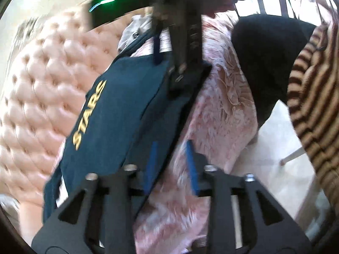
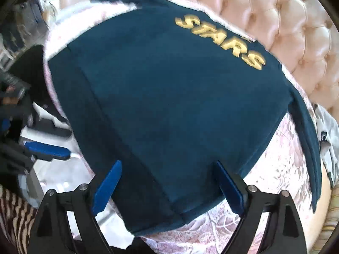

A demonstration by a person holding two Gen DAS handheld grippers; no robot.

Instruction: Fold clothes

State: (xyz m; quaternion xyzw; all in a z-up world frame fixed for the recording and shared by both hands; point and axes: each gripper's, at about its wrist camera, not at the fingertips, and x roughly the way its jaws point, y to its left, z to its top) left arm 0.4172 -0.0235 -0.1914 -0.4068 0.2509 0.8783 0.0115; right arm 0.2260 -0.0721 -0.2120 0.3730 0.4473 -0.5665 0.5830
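Observation:
A navy garment [image 2: 169,97] with yellow "STARS" lettering lies folded flat on a pink fuzzy blanket [image 2: 275,169]. My right gripper [image 2: 168,165] hangs over the garment's near corner, its blue fingers spread wide and not pressing the cloth. In the left wrist view the same garment [image 1: 118,110] runs up the left side. My left gripper [image 1: 171,146] is open at its edge, one finger over the navy cloth and the other over the blanket [image 1: 214,114]. The right gripper [image 1: 168,69] shows dark and blurred at the garment's far end. One blue finger [image 2: 48,150] of the left gripper shows at the left.
A tufted pink headboard [image 1: 42,89] borders the blanket. A black cloth [image 1: 267,59] lies at the blanket's far right. A grey garment [image 2: 326,139] sits past the navy one. A brown striped sleeve [image 1: 313,89] is at the right, over a white floor [image 1: 275,160].

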